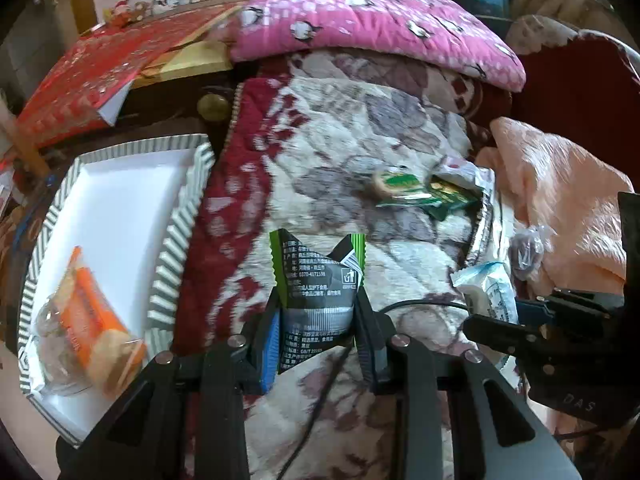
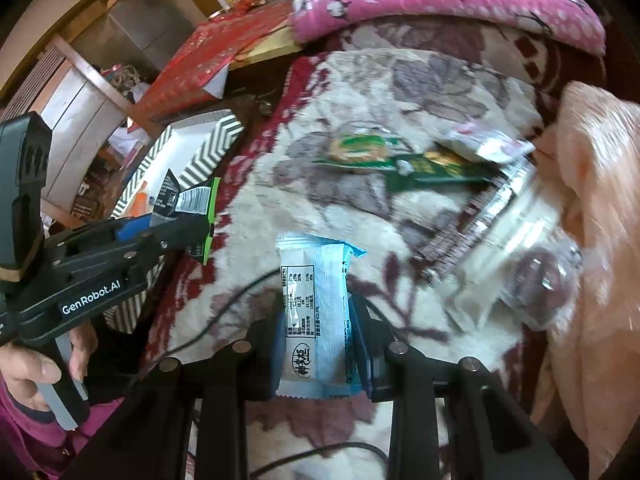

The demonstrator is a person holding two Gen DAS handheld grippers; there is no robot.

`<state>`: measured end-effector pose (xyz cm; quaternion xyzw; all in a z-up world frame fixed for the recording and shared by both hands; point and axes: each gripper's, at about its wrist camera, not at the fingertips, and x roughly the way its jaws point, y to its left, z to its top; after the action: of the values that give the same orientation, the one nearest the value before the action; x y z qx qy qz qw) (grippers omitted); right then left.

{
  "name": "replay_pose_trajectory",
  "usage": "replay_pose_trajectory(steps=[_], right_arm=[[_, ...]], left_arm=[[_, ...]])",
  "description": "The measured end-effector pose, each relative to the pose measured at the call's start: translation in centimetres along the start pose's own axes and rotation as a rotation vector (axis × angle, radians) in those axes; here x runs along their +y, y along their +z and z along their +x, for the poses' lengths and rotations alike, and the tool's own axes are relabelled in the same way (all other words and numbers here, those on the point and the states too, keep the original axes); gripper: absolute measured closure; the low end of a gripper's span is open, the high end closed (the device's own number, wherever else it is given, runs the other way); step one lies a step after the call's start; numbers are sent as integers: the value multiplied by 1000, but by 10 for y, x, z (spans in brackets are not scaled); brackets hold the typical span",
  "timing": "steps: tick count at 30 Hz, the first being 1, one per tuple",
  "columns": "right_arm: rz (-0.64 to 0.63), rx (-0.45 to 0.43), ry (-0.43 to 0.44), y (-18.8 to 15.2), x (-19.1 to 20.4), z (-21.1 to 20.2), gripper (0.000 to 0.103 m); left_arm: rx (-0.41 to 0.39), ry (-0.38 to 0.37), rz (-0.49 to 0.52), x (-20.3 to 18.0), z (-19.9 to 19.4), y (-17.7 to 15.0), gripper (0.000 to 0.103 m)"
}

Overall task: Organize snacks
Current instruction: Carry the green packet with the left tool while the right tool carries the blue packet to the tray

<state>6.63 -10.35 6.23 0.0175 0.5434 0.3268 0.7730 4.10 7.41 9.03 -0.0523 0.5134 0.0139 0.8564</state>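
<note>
My left gripper (image 1: 316, 320) is shut on a black and green snack packet (image 1: 316, 280), held above the flowered blanket. The same gripper (image 2: 196, 220) shows in the right wrist view with that packet (image 2: 188, 204) near the tray. My right gripper (image 2: 316, 340) is shut on a light blue and white snack packet (image 2: 316, 304). It also appears at the right edge of the left wrist view (image 1: 492, 320). A white tray with a grey striped rim (image 1: 180, 240) lies to the left and holds an orange packet (image 1: 92, 316). Green packets (image 2: 360, 150) lie further back on the blanket.
A clear-wrapped dark snack (image 2: 540, 276) and a silver foil strip (image 2: 468, 232) lie by the peach blanket (image 2: 592, 200). A pink quilt (image 1: 360, 16) and a red box (image 1: 92, 76) are behind. A black cable (image 1: 320, 400) runs across the blanket. A person's hand (image 2: 36, 376) grips the left handle.
</note>
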Motion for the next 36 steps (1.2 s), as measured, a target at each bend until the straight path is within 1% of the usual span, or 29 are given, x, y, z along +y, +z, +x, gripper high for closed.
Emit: replay_pose_trajectory(steps=[9, 19, 36], right_arm=[[-87, 18, 21, 18, 44, 13, 71], [-174, 34, 26, 31, 87, 23, 71], [-289, 72, 51, 49, 149, 52, 71]], left_arm=[[-39, 28, -72, 40, -22, -7, 72], [-68, 48, -134, 74, -40, -16, 72], [-84, 94, -231, 131, -57, -33, 72]])
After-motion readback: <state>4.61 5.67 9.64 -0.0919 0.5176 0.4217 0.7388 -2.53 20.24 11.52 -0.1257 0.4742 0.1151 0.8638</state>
